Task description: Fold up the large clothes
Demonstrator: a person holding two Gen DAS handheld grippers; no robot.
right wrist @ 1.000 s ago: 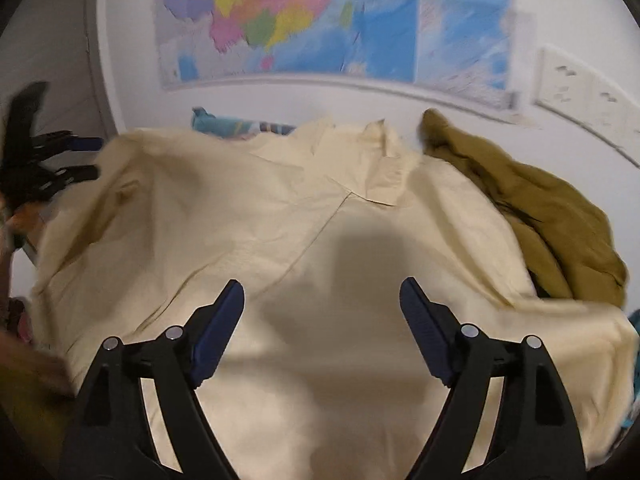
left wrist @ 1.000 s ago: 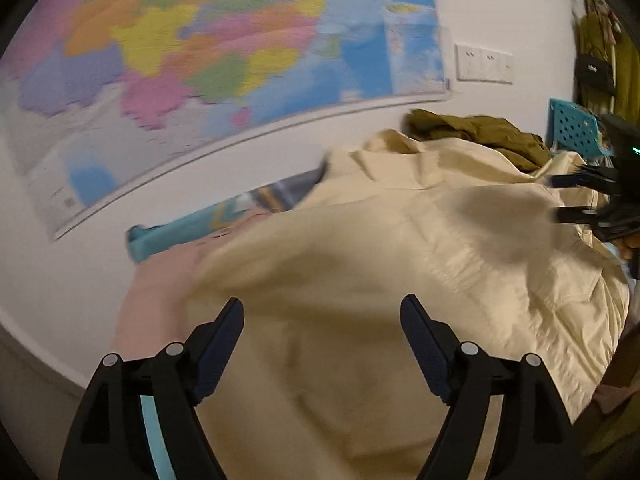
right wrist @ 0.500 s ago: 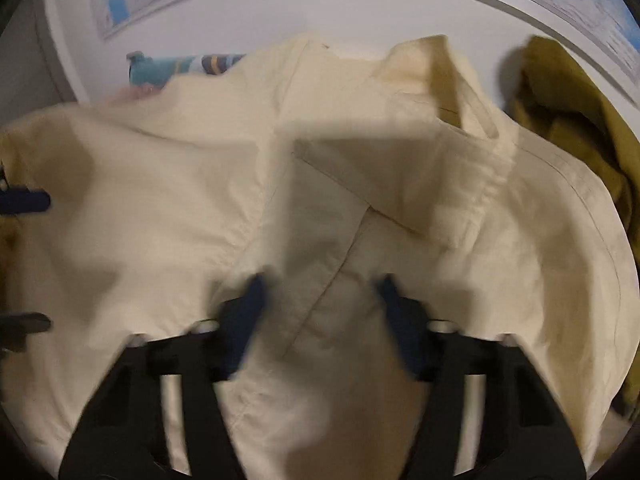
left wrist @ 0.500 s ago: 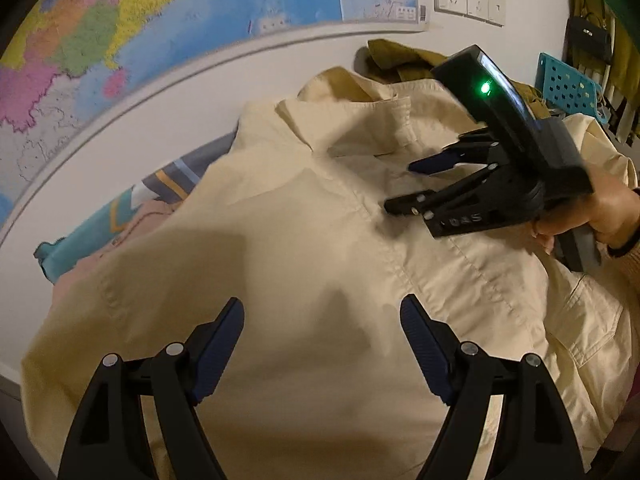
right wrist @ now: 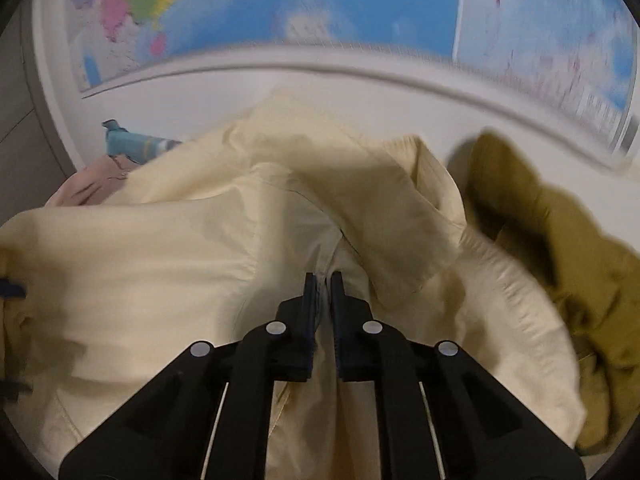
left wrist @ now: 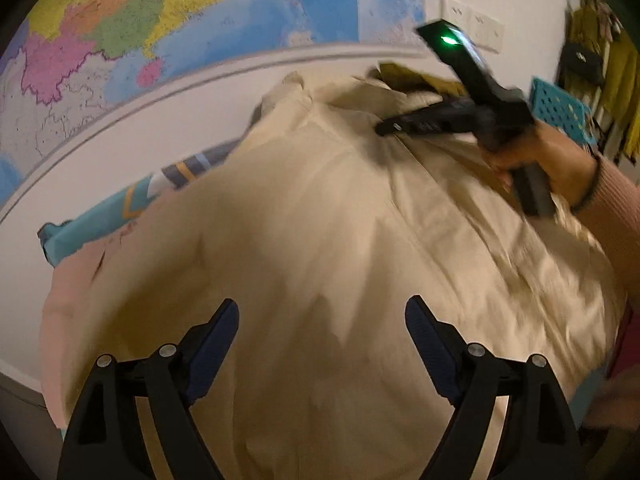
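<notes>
A large cream shirt (left wrist: 320, 240) lies spread out with its collar toward the wall; it fills the right wrist view too (right wrist: 160, 260). My left gripper (left wrist: 322, 332) is open and empty above the shirt's lower body. My right gripper (right wrist: 323, 284) is shut on the shirt's front edge just below the collar (right wrist: 400, 216); it also shows in the left wrist view (left wrist: 384, 128), held by a hand.
An olive garment (right wrist: 560, 240) lies crumpled to the right of the shirt by the wall. A pink cloth (left wrist: 68, 288) and a teal patterned cloth (left wrist: 120, 208) lie at the left. A map (left wrist: 160, 20) hangs on the wall. A teal basket (left wrist: 560, 108) stands at right.
My right gripper moved forward to the collar and shut on the shirt's front edge. My left gripper stayed open and swung right over the shirt body.
</notes>
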